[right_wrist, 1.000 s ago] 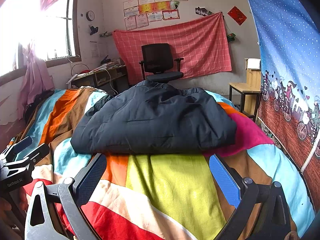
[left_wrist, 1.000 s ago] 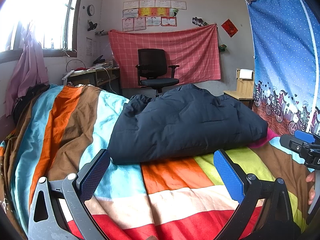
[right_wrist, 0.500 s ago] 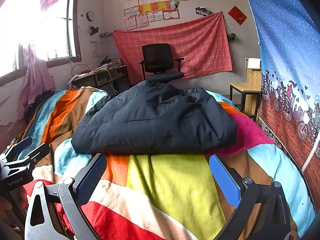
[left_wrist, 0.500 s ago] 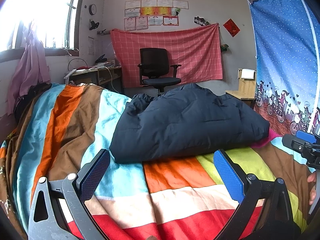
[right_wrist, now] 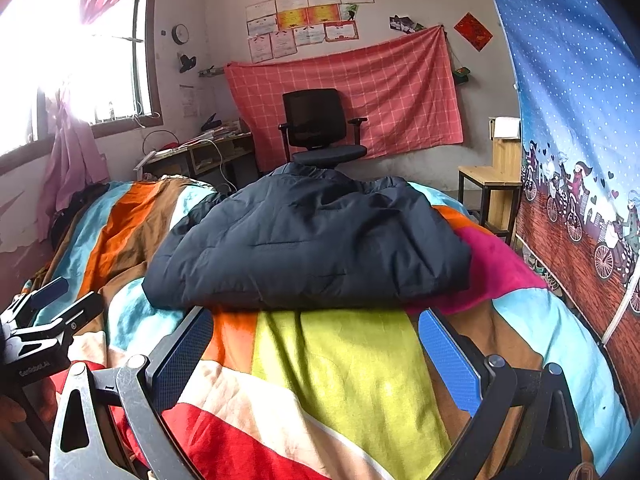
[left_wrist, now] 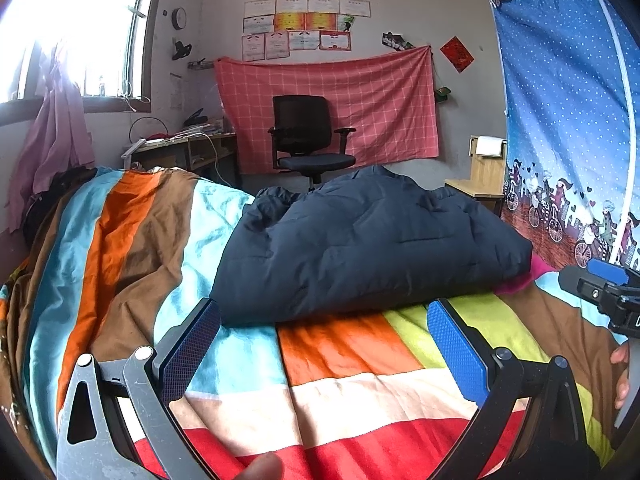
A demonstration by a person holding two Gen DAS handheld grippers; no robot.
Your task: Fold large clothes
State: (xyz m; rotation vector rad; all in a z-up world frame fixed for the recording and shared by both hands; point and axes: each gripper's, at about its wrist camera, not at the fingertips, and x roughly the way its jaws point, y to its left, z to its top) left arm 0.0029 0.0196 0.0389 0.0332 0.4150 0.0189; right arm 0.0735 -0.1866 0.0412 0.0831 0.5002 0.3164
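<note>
Left hand-held gripper (left_wrist: 323, 342) agape, level, before jacket (left_wrist: 368, 240)

Both black, blue-padded tongs, left tongs (left_wrist: 323, 342) and right tongs (right_wrist: 316, 350), gape wide side by side, level, gripping nothing.

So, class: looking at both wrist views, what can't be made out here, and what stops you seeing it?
- Dark jacket: its far side and underside, both views; its own bulk hides them.
- Papers on the wall: print too small, both views.
- Window: outside washed out by glare.
- Right gripper: cut off by the left view's edge.
- Office chair: base hidden behind the jacket, right view.
</note>
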